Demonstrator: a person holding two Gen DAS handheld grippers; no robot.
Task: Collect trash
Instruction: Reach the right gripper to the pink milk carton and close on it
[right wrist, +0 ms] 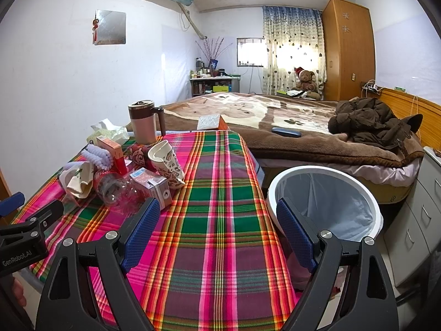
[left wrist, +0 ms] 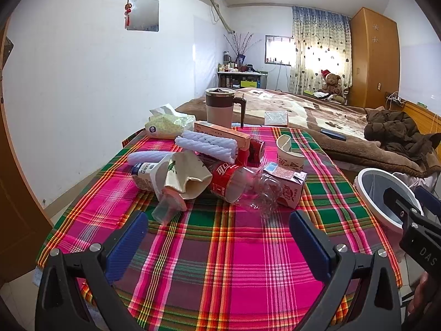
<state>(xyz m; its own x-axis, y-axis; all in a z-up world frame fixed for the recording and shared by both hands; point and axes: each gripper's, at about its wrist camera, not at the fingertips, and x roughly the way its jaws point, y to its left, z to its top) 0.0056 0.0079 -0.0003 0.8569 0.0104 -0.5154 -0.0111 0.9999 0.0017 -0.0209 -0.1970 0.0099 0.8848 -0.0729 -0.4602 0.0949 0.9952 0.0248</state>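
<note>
- Left wrist view: left claw [left wrist: 219,230] spread wide, holding nothing, hovering above the plaid tabletop [left wrist: 237,262].
- Trash heap lies ahead of it, mid-tabletop: clear bottle [left wrist: 242,186] with red label on its side, carton [left wrist: 289,184] touching the bottle's right end, crushed paper cup [left wrist: 186,175] to the left, small clear cup [left wrist: 165,211] nearest the left finger.
- Behind the heap: red can [left wrist: 252,150], torn cup [left wrist: 288,151], long box [left wrist: 220,133], tissue pack [left wrist: 168,122], mug [left wrist: 222,107] at the far edge.
- White bin [left wrist: 386,193] off the tabletop's right edge; right claw's body shows in front of it.
- Right wrist view: right claw [right wrist: 219,233] wide too, empty, over the tabletop's right part [right wrist: 220,220].
- Left finger just beside the carton [right wrist: 153,184]; bottle [right wrist: 115,190] left of that.
- Bin [right wrist: 325,201], lined with a pale bag, stands on the floor between tabletop and bed [right wrist: 289,127], behind the right finger.
</note>
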